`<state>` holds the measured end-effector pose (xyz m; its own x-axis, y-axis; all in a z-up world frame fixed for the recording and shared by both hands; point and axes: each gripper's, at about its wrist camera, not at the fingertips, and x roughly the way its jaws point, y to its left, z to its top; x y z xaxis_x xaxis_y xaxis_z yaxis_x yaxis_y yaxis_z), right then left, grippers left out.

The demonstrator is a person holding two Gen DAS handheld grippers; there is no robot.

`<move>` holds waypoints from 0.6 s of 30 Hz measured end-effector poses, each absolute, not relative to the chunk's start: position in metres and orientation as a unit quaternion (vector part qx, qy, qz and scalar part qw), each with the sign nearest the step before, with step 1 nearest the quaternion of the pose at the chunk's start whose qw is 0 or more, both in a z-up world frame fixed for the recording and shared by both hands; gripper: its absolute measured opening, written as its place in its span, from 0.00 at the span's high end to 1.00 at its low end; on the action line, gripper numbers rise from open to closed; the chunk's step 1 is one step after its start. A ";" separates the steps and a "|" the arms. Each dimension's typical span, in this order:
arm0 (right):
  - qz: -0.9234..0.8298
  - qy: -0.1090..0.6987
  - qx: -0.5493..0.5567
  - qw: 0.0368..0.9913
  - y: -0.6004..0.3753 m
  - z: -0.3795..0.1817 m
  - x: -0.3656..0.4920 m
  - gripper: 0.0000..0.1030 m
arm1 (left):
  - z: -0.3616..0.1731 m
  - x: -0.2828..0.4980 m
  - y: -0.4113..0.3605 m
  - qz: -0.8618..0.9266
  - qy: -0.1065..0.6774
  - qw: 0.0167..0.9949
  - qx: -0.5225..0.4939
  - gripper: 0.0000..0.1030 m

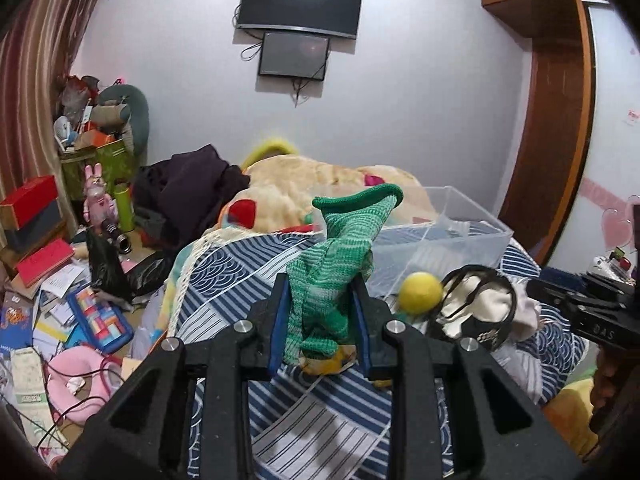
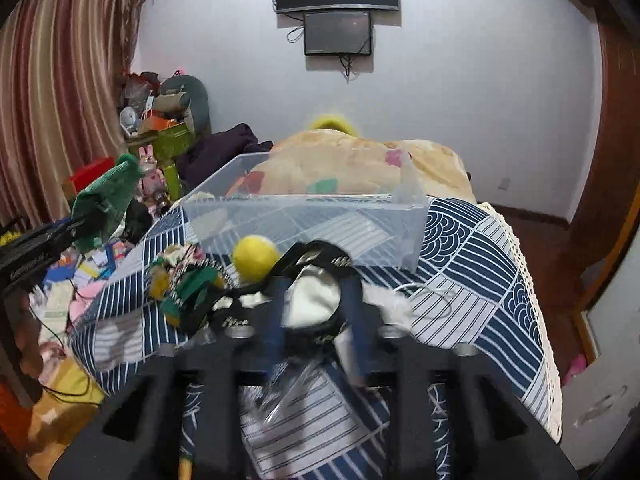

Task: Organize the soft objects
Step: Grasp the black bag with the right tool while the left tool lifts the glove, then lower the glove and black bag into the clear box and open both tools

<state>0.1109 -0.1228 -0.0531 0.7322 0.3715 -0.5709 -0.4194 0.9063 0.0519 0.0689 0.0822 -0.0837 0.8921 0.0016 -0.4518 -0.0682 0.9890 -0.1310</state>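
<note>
My left gripper [image 1: 320,292] is shut on a green knitted sock [image 1: 340,248] and holds it up above the blue patterned bed cover [image 1: 240,264]. The sock also shows at the left of the right wrist view [image 2: 108,196]. My right gripper [image 2: 314,294] is around a white cloth with black straps [image 2: 312,300], its jaws close on it; the same cloth lies right of my left gripper [image 1: 480,308]. A yellow ball [image 2: 254,258] lies beside it, in front of a clear plastic bin [image 2: 320,220]. A small multicoloured cloth [image 2: 180,284] lies left of the ball.
A beige blanket [image 2: 352,164] is heaped behind the bin. Dark clothes [image 1: 188,188] lie at the bed's far left. The floor on the left is littered with books, a pink cushion [image 1: 76,376] and cables. A wooden wardrobe [image 1: 552,120] stands on the right.
</note>
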 end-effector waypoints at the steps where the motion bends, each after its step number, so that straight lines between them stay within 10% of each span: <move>1: 0.209 0.297 -0.042 0.931 -0.123 -0.053 0.116 0.52 | -0.083 0.070 0.079 0.013 0.230 0.970 -0.073 0.72; 9: 0.222 0.357 -0.094 0.903 -0.104 -0.077 0.160 0.53 | -0.077 0.080 0.066 -0.004 0.221 0.973 -0.069 0.72; 18: 0.235 0.337 -0.067 0.909 -0.120 -0.076 0.142 0.83 | -0.071 0.094 0.059 -0.011 0.223 0.973 -0.052 0.72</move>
